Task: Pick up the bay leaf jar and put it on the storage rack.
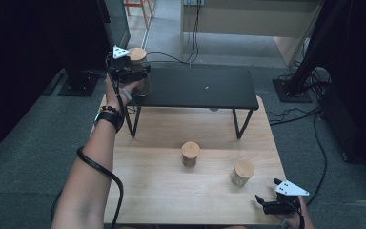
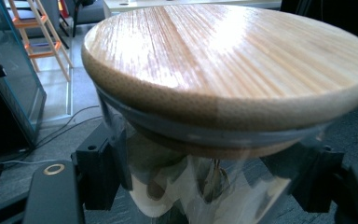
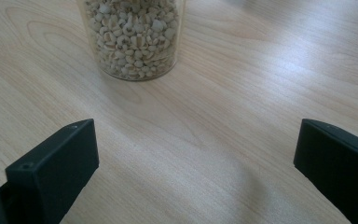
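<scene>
My left gripper (image 1: 140, 76) is shut on a glass jar with a wooden lid (image 1: 137, 54) at the left end of the black shelf (image 1: 205, 88). In the left gripper view the wooden lid (image 2: 228, 60) looms close, and the black jaws press the glass body (image 2: 205, 186) from both sides. Two more wooden-lidded jars stand on the light wooden table: one in the middle (image 1: 190, 153) and one to the right (image 1: 242, 172). My right gripper (image 1: 267, 204) rests open near the table's front right corner. Ahead of its jaws stands the jar of pale grains (image 3: 133, 37).
The black shelf stands on thin legs (image 1: 240, 124) over the back of the table (image 1: 171, 191). Cables (image 1: 171, 56) run over the grey floor behind. A dark stand base (image 1: 78, 83) sits at the left and another (image 1: 290, 90) at the right.
</scene>
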Available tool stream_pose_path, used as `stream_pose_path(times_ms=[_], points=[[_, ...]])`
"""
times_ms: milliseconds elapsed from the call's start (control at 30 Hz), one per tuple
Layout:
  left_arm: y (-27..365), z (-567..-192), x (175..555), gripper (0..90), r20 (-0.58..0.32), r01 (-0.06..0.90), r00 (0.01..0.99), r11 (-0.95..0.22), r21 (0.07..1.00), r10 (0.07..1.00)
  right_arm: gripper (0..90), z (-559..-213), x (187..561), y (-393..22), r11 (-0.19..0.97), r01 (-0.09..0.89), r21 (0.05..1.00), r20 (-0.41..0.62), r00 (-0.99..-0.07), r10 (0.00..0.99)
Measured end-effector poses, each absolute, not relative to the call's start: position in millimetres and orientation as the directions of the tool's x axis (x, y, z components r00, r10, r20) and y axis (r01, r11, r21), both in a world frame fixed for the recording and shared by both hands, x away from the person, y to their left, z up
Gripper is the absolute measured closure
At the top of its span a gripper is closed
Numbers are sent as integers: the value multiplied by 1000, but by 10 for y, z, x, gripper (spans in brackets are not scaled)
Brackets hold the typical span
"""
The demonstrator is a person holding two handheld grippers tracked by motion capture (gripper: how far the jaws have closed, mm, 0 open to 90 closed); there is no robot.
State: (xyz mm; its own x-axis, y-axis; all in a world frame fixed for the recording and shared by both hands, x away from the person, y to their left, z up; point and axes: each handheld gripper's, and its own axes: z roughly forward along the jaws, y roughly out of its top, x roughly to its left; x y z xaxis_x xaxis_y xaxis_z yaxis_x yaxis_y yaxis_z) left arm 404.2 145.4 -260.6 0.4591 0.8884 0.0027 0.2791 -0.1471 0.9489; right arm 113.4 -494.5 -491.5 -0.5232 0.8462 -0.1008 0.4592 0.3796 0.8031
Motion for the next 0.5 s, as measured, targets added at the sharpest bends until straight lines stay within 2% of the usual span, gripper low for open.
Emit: stream_pose_path(times_ms=[300, 400, 467, 500], points=[[1483, -2547, 4084, 245, 15, 298, 482, -180, 937, 876, 0, -4915, 1132, -4941, 379, 460, 803, -101, -521, 848], [1495, -2548, 4102, 208, 7, 313, 494, -186, 931, 869, 0, -4913, 1133, -4937, 381, 461, 802, -103, -521, 847], [1496, -2560, 4107, 128, 2, 318, 504, -188, 929, 864, 0, -4914, 1131, -4934, 381, 460, 802, -104, -521, 847], [1496, -2575, 4098, 122, 3, 314, 504, -187, 931, 864, 0, -4914, 1131, -4934, 382, 461, 801, -104, -521, 847]])
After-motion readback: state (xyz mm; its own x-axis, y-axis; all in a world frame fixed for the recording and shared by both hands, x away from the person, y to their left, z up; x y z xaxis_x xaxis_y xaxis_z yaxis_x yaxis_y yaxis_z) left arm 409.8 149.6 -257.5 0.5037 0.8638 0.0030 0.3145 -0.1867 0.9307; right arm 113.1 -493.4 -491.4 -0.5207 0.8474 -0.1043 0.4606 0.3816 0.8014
